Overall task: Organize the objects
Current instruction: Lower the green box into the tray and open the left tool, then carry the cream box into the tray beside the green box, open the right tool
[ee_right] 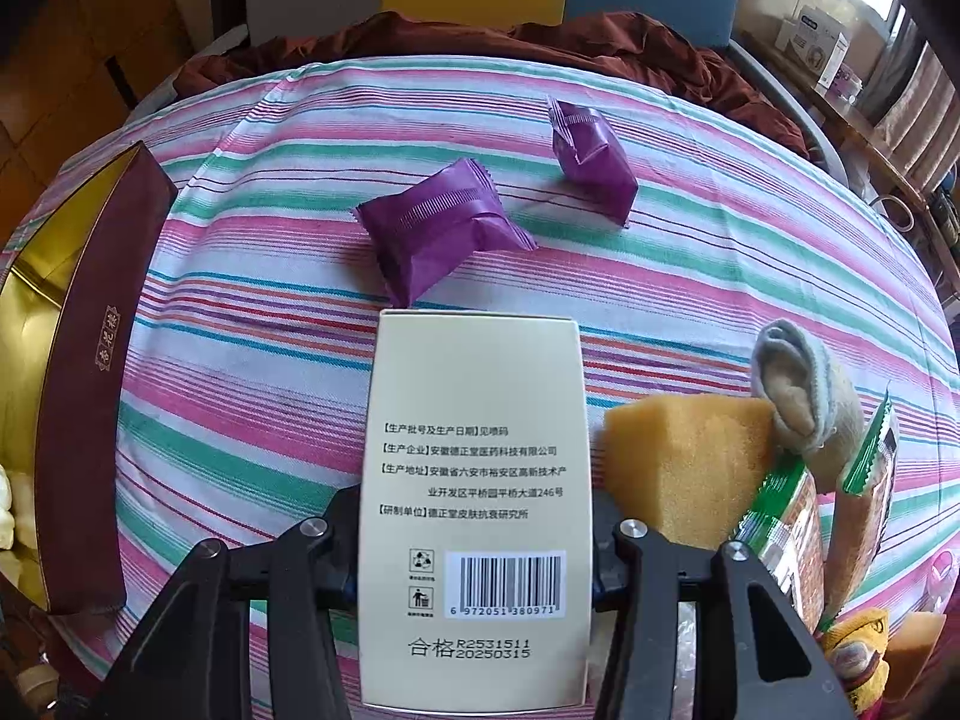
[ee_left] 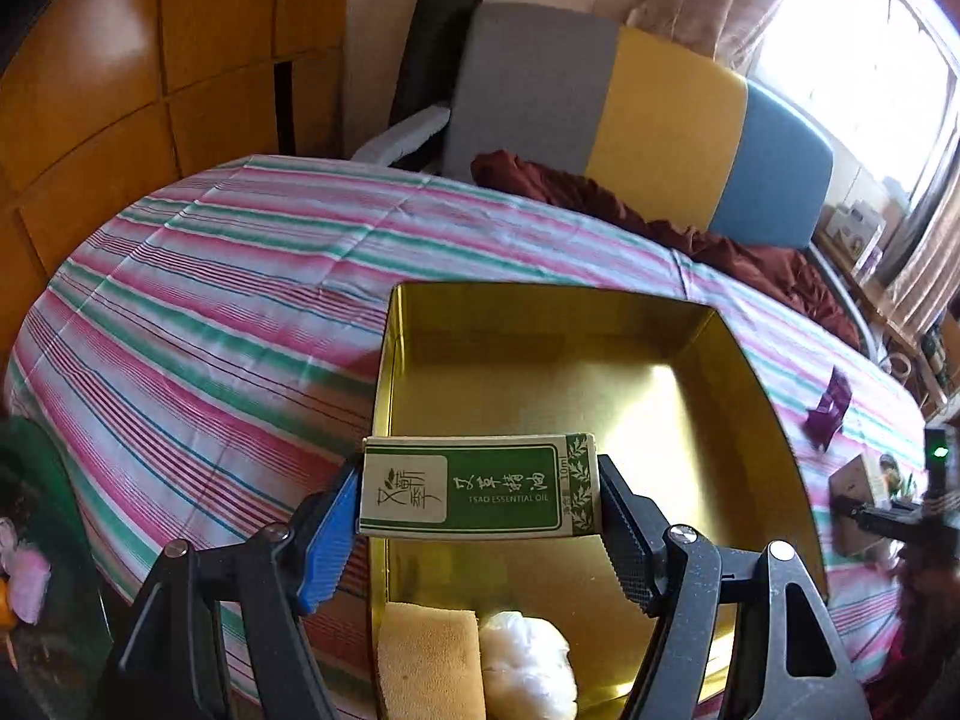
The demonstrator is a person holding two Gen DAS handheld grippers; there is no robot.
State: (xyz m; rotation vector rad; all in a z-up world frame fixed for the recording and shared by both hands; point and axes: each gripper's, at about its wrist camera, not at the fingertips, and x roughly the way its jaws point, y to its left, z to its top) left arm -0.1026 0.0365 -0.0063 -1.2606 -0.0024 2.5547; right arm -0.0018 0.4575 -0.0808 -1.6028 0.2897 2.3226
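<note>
My left gripper [ee_left: 480,495] is shut on a small green-and-cream essential oil box [ee_left: 480,486], held crosswise above the open gold tin [ee_left: 690,372]. In the tin's near end lie a yellow sponge [ee_left: 429,660] and a white wad [ee_left: 528,666]. My right gripper [ee_right: 474,546] is shut on a cream carton with a barcode [ee_right: 474,480], held above the striped tablecloth. Two purple snack packets [ee_right: 441,228] [ee_right: 591,156] lie on the cloth beyond it. The tin's maroon outer wall [ee_right: 90,360] is at the left of the right wrist view.
A yellow sponge [ee_right: 684,468], a rolled grey sock [ee_right: 798,384] and green snack packets [ee_right: 792,540] lie at the right. A dark red cloth [ee_left: 660,222] and a grey, yellow and blue chair back [ee_left: 648,114] are past the table's far edge.
</note>
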